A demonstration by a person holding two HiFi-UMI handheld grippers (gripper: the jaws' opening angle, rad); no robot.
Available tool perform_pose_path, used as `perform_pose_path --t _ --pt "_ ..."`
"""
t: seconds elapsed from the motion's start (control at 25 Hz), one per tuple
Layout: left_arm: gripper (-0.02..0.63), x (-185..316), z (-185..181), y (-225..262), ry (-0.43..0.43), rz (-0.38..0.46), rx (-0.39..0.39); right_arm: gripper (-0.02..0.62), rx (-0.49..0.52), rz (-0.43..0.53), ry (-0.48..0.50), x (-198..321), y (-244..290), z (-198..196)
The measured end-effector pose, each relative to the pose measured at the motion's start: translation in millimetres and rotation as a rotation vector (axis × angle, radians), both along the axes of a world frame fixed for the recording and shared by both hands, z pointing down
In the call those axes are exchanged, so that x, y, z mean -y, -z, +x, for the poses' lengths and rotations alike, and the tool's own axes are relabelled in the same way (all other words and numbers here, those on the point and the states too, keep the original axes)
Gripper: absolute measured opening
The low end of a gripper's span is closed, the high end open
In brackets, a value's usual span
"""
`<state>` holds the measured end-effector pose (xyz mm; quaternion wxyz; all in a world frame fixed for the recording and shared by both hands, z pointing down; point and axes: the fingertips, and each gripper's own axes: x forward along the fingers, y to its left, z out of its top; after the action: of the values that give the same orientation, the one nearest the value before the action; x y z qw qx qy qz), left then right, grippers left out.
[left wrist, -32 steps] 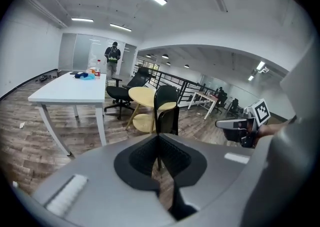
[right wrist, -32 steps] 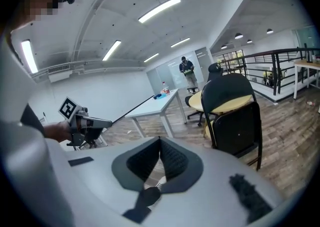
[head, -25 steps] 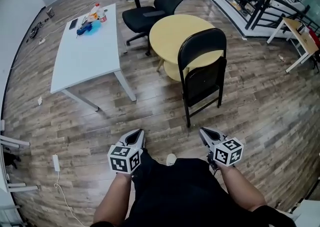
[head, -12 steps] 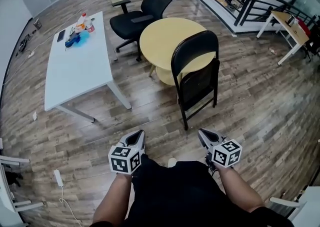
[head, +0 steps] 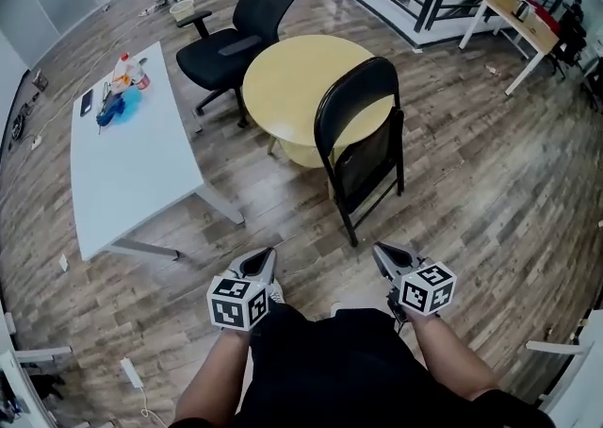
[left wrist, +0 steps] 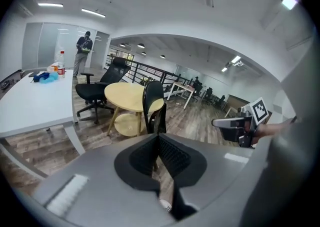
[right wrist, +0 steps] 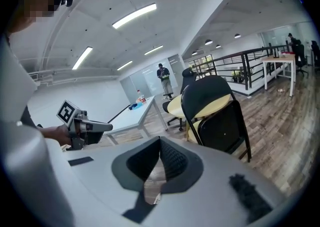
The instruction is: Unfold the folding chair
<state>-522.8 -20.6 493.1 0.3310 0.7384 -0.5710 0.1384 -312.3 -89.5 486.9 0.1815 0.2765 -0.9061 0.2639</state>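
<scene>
Shifted left in the head view since the earlier frame, one folding chair (head: 363,101) stands folded beside one round yellow table (head: 283,77). Two grippers, left gripper (head: 264,255) and right gripper (head: 380,252), are well apart from it, jaws together, empty.

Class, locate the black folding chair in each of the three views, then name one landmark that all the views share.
Head view: folding chair near the centre, folded, in front of the round yellow table.
Left gripper view: folding chair at the centre, small, just above the jaws.
Right gripper view: folding chair right of centre, large.
Shared landmark: the round yellow table, directly behind the chair in every view.
</scene>
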Motion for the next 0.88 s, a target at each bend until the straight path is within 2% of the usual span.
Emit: perform_pose_path --t 0.36,0.88 --pt "0.008 54.3 -29.3 -2.1 -0.157 0.006 -0.002 0.006 -0.010 -0.001 -0.122 21.9 -3.3 -32.0" --pt "0.008 113.7 -58.9 17.4 -0.391 0.046 0.024 0.005 0.001 0.016 -0.387 26.5 12.2 -49.7"
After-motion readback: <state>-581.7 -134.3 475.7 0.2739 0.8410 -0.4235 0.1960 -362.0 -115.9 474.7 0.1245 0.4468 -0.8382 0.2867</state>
